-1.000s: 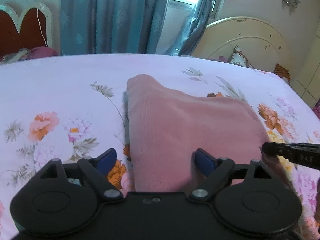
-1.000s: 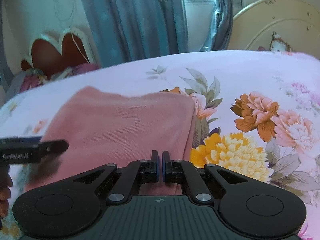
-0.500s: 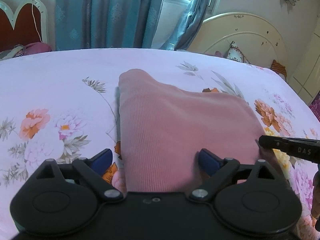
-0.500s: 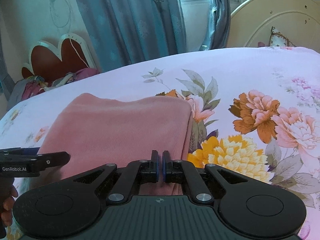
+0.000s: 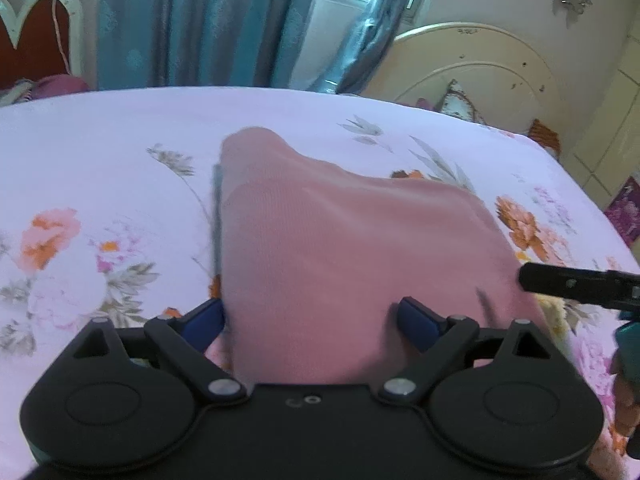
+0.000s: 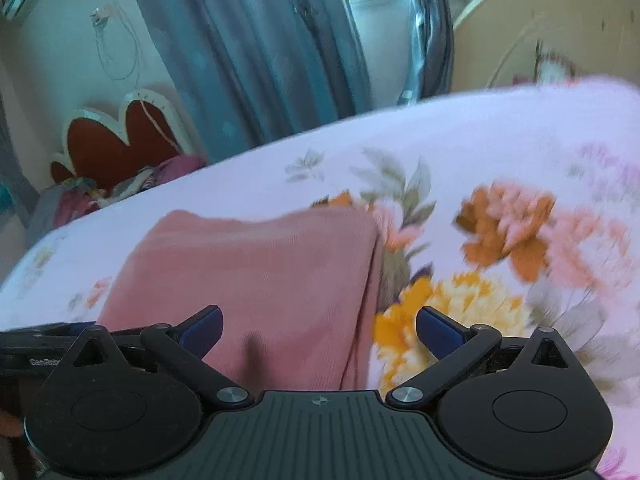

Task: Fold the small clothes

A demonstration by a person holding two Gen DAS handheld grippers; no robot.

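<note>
A pink garment (image 5: pixel 352 256) lies folded into a compact, layered rectangle on a floral bedsheet (image 5: pixel 100 168), directly ahead of both tongs. The left gripper (image 5: pixel 310 316) stands wide open, its fingers straddling the cloth's near edge without pinching it; the right gripper (image 6: pixel 318 326) is likewise spread wide, holding nothing, over the fold's right-hand edge (both views are motion-blurred). The folding appears essentially done; at most a final tidy seems left.
</note>
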